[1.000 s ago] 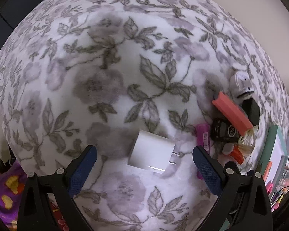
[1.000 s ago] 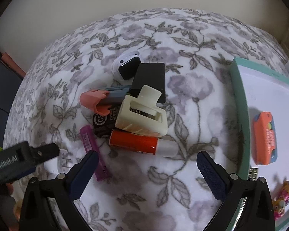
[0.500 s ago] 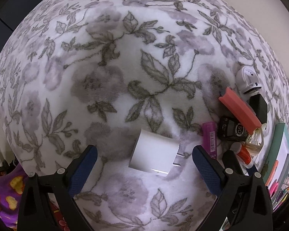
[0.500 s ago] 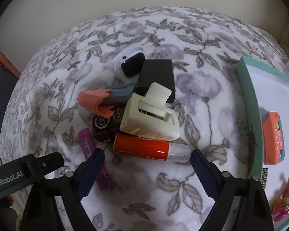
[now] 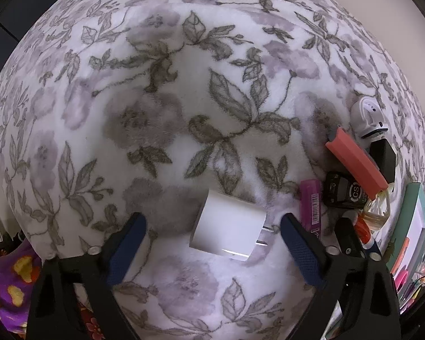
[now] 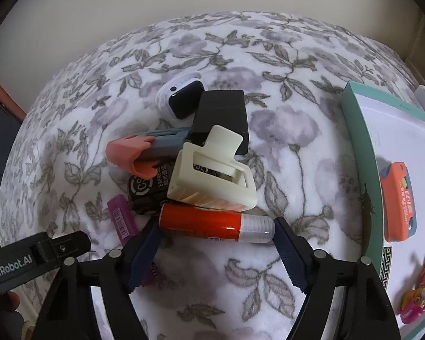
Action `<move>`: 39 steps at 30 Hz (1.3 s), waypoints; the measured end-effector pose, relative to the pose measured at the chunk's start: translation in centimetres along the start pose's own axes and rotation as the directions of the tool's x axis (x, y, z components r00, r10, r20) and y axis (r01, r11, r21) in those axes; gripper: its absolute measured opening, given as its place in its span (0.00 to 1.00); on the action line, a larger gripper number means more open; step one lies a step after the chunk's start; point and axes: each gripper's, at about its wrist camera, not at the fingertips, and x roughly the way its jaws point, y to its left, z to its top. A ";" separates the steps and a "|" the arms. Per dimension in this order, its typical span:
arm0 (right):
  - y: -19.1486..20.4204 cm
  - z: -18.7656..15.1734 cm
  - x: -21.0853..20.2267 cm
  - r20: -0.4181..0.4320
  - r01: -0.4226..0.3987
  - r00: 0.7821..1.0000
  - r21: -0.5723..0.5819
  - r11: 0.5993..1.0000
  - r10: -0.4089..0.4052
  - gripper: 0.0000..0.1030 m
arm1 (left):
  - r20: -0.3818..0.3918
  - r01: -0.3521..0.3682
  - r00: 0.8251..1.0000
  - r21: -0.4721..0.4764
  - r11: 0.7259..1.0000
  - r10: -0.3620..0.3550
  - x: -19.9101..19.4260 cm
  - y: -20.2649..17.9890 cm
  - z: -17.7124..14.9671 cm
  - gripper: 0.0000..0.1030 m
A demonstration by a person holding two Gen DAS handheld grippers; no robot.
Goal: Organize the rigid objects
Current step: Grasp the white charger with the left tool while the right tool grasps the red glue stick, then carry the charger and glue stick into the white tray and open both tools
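Cream plastic claw clip [image 6: 212, 175] crowds the red glue stick [image 6: 212, 222] (black "EXPRESS" pouch [image 6: 150, 188] behind) between the right gripper [image 6: 216, 252]'s closing, untouching fingers.

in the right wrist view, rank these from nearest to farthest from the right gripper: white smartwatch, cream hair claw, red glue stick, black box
1. red glue stick: between the closing jaws of the right gripper, not yet pinched.
2. cream hair claw: just behind it, atop the pile.
3. black box: farther back.
4. white smartwatch: farthest, back left.
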 end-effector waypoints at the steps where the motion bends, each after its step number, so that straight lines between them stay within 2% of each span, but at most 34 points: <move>1: 0.0 0.0 0.0 0.000 -0.003 1.000 0.003 1.000 0.003 0.78 | -0.005 -0.003 1.000 0.001 1.000 0.003 0.1 0.0 0.0 0.81; 7: -0.3 0.0 -0.1 -0.004 -0.011 1.000 0.015 1.000 0.011 0.78 | -0.026 0.040 0.999 -0.005 0.999 -0.040 0.4 0.2 -0.1 0.70; 9: -0.3 -0.1 -0.1 -0.005 -0.011 1.000 0.014 1.000 0.012 0.78 | -0.026 0.050 0.998 0.003 0.999 -0.050 0.4 0.0 -0.2 0.59; 10: -0.4 -0.1 -0.1 -0.006 -0.012 1.000 0.013 1.000 0.012 0.78 | -0.026 0.055 0.998 0.009 0.998 -0.055 0.4 -0.1 -0.3 0.57; 28: -0.5 -0.4 -0.5 -0.015 -0.008 1.000 0.004 1.000 0.008 0.78 | -0.027 0.040 0.999 0.022 0.999 -0.039 0.3 -0.3 -0.5 0.57; 34: -1.0 -0.2 -1.5 0.008 -0.033 0.999 0.016 0.999 0.032 0.78 | 0.001 0.051 0.999 0.018 0.999 -0.051 -1.1 -0.1 -0.4 0.57; 35: -1.0 -0.2 -1.7 0.020 -0.008 1.000 0.008 1.000 0.008 0.78 | 0.007 0.055 0.998 0.019 0.998 -0.055 -1.5 0.0 -0.3 0.57; 39: -1.4 0.0 -2.6 0.037 -0.016 0.999 0.019 1.000 0.015 0.78 | 0.032 0.074 0.997 0.020 0.997 -0.075 -2.8 -0.1 -0.4 0.57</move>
